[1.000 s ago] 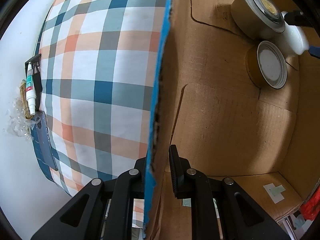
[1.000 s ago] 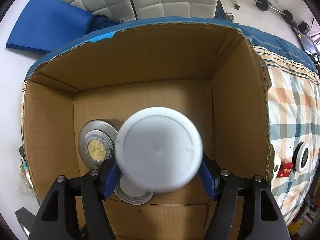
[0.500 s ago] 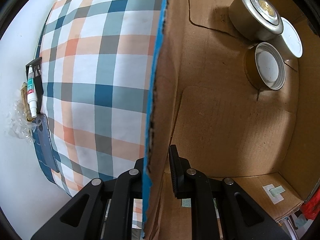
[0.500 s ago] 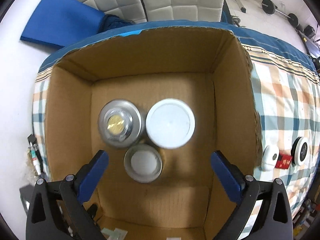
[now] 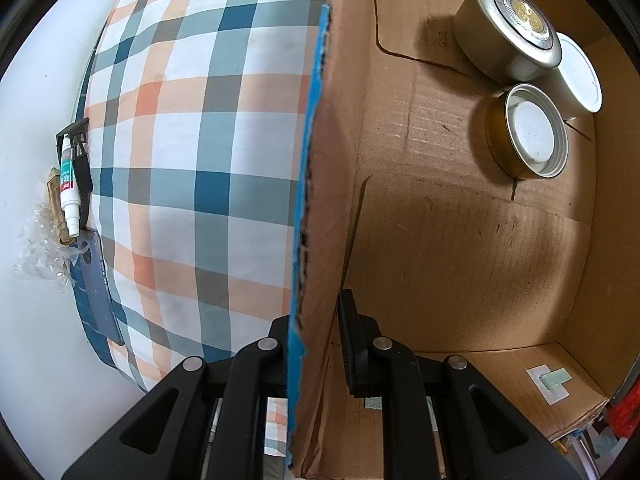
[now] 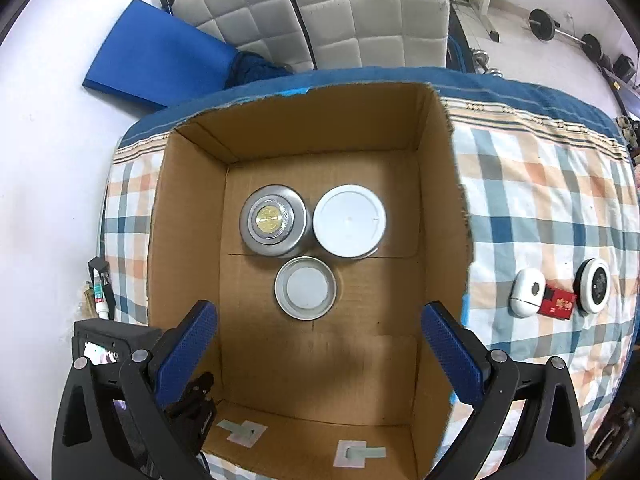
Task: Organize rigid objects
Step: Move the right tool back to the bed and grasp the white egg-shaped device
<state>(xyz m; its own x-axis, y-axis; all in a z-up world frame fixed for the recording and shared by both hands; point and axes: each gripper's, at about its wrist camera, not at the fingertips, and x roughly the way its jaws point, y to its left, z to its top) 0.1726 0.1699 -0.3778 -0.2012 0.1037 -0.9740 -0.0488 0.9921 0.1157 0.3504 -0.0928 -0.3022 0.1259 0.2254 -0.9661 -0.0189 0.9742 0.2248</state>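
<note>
Three round containers are set together on the floor of the cardboard box: the tin at far left, the lidded jar just right of it, and the open can nearer, between them. The box is placed on the checked cloth. To its right, a pod, a packet and a round disc are lined up on the cloth.

From my end it's mostly brown cardboard box with a blue edge strip, sitting on a checked cloth in white, teal, grey and orange. Inside I see a silver tin with a gold centre, a plain white lid and a silver-rimmed jar. My right gripper's pads are blue; the little packet is red.
</note>
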